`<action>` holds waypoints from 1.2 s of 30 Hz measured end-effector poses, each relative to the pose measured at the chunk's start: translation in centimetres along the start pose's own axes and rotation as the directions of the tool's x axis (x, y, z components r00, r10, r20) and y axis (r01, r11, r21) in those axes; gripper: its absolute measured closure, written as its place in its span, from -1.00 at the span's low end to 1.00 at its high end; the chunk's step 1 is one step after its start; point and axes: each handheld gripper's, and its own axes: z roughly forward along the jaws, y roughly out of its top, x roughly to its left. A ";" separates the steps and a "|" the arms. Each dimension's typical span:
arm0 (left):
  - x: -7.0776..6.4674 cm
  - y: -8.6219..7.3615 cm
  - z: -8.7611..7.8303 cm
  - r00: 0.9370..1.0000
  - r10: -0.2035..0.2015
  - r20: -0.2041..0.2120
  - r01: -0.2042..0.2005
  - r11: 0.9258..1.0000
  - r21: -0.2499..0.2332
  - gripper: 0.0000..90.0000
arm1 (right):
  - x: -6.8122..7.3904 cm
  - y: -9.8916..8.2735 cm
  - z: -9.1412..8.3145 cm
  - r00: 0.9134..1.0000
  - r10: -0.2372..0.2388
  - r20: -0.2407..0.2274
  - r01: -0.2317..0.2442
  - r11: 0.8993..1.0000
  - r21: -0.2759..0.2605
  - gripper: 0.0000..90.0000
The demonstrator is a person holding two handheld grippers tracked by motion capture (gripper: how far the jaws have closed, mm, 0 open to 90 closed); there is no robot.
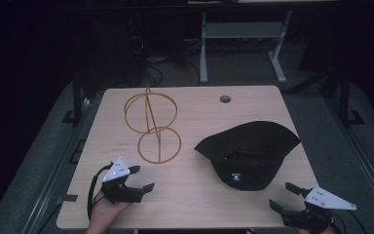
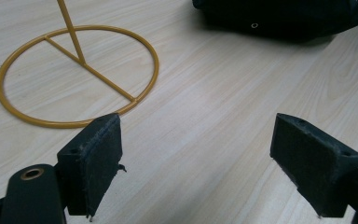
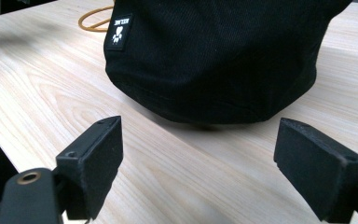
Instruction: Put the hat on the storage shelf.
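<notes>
Both grippers [image 1: 140,178] [image 1: 282,196] agape, empty, near black cap [image 1: 248,151] with small white label, gold wire stand [image 1: 152,124].

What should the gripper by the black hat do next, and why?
Probably ease the right gripper forward toward the black hat. Its fingers are open and empty, and the hat's edge lies just ahead of them on the table.

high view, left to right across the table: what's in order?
left gripper → gold wire stand → table's cable hole → black cap → right gripper. Both grippers have their jaws apart and hold nothing.
</notes>
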 end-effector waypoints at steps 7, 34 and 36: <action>-0.4 0.1 0.0 1.000 0.009 0.011 -0.009 1.000 -0.004 -0.65 | 0.0 -0.1 -0.1 1.000 -0.006 -0.004 0.006 1.000 0.002 -0.66; -3.2 3.4 0.7 0.987 0.071 0.147 -0.072 0.997 -0.003 -0.64 | 0.5 0.2 -0.3 1.000 -0.011 0.012 0.011 1.000 0.012 -0.66; -3.6 3.8 0.8 0.985 0.086 0.153 -0.086 0.996 -0.003 -0.64 | 0.5 0.2 -0.3 1.000 -0.013 0.013 0.013 1.000 0.011 -0.66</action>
